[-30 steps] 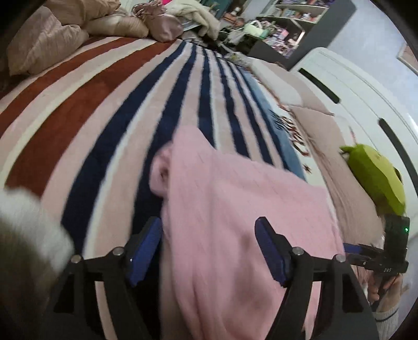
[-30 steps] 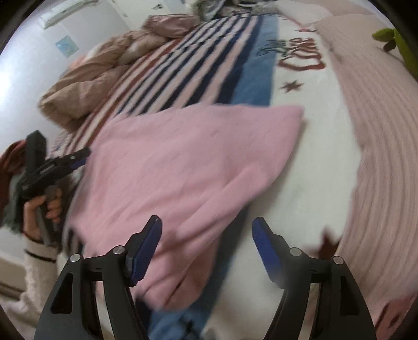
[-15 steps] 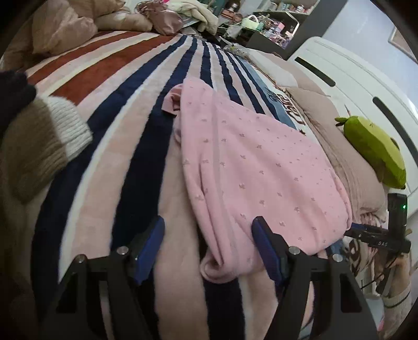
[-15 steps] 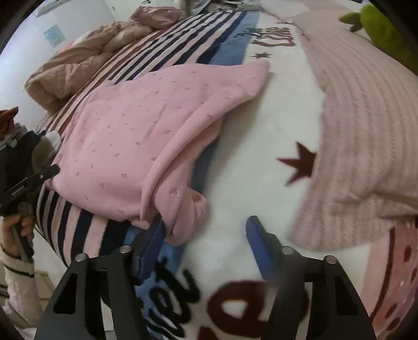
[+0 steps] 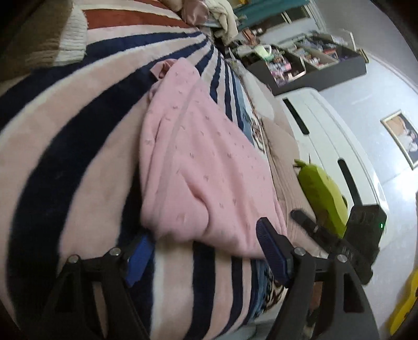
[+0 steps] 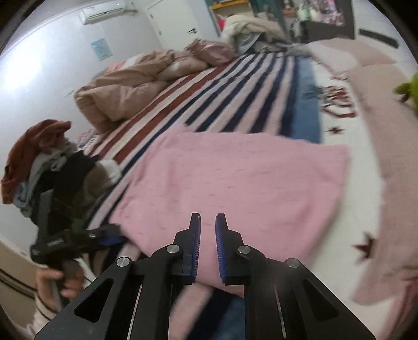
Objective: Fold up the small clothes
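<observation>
The pink sweater [image 6: 235,177] is laid folded on the bed [image 6: 235,86]. Its near edge is pinched by the right hand-held gripper [image 6: 208,232]. The left hand-held gripper [image 5: 201,251] is held wide apart, empty. More folding seems left.

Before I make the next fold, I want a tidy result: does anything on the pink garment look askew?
Yes. On the pink garment, the cuff end at the far tip is bunched and curled, not flat, and the near hem bulges in a rumpled fold.

bedroom | striped blanket [image 6: 235,86] | rumpled duvet [image 6: 125,91] | air conditioner [image 6: 103,11]
</observation>
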Tool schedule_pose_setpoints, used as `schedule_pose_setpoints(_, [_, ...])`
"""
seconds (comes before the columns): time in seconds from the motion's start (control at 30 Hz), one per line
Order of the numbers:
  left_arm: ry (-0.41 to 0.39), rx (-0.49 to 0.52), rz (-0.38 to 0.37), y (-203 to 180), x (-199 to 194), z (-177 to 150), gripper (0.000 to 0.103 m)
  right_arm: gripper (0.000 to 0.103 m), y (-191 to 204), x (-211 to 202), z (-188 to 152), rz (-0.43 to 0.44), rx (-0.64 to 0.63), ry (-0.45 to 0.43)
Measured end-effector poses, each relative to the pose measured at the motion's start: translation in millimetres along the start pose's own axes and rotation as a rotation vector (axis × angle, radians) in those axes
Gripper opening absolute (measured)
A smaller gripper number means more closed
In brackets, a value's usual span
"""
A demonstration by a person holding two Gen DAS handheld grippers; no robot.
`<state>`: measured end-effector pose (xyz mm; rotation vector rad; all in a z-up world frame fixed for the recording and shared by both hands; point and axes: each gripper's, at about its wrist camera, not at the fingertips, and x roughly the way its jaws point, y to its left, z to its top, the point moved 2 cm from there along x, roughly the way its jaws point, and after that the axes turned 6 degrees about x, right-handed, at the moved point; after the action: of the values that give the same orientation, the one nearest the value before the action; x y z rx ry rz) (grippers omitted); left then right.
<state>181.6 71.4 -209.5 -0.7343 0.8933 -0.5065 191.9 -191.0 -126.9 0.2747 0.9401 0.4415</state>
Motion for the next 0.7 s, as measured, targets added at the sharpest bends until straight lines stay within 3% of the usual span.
schedule_pose_setpoints(0.13, [-0.099,-0.009,0.029,-5,12,12,0.069,0.006,12,47,-20,0.019,-0.011,0.131])
schedule_pose_setpoints(0.2, [-0.135,-0.01,0.055,-5,19,22,0.056,0.006,11,63,-29,-0.008,-0.016,0.175])
schedule_pose_setpoints(0.23, [-0.143,-0.009,0.071,-5,23,26,0.042,0.006,9,67,-32,-0.007,-0.007,0.175])
schedule_pose_setpoints(0.27, [-0.147,-0.002,0.08,-6,26,31,0.021,0.006,7,65,-33,0.0,0.004,0.173])
schedule_pose_setpoints(0.3, [-0.152,0.014,0.083,-10,27,35,0.018,0.006,7,64,-32,0.007,0.013,0.175])
schedule_pose_setpoints(0.47, [-0.155,0.284,0.101,-59,29,53,0.014,0.007,-13,29,-19,0.1,0.109,0.123])
schedule_pose_setpoints(0.53, [-0.134,0.383,0.086,-84,35,54,0.014,0.007,-24,4,-13,0.09,0.122,0.067])
schedule_pose_setpoints(0.7, [0.032,0.669,0.032,-160,87,30,0.013,0.009,-59,-63,-9,0.054,0.164,-0.064])
